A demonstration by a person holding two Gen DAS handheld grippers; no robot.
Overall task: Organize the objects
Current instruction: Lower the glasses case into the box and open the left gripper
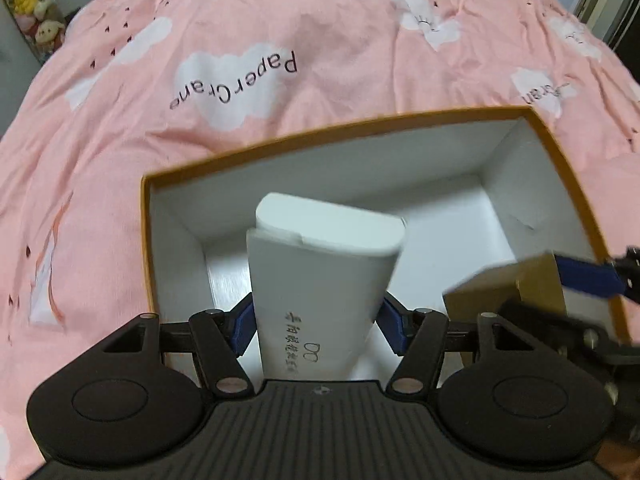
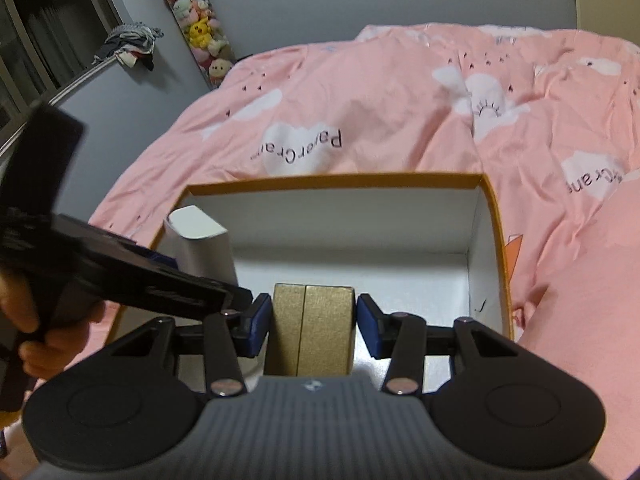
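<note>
Orange-rimmed cardboard box [image 1: 560, 160]: left jaws clamp smooth white carton [image 1: 320, 280]; right jaws clamp textured gold box [image 2: 312, 328].

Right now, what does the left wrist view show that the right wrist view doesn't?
Only the left wrist view: the printed face of the white box clamped in the left tool, and the storage box's near left corner.

Only the right wrist view: the gold box's seamed face between the right tool's pads, a hand holding the left tool's handle, and clothes on a rail.

Both: the two boxes over the open orange-rimmed storage box, the pink duvet, and stacked plush toys.
</note>
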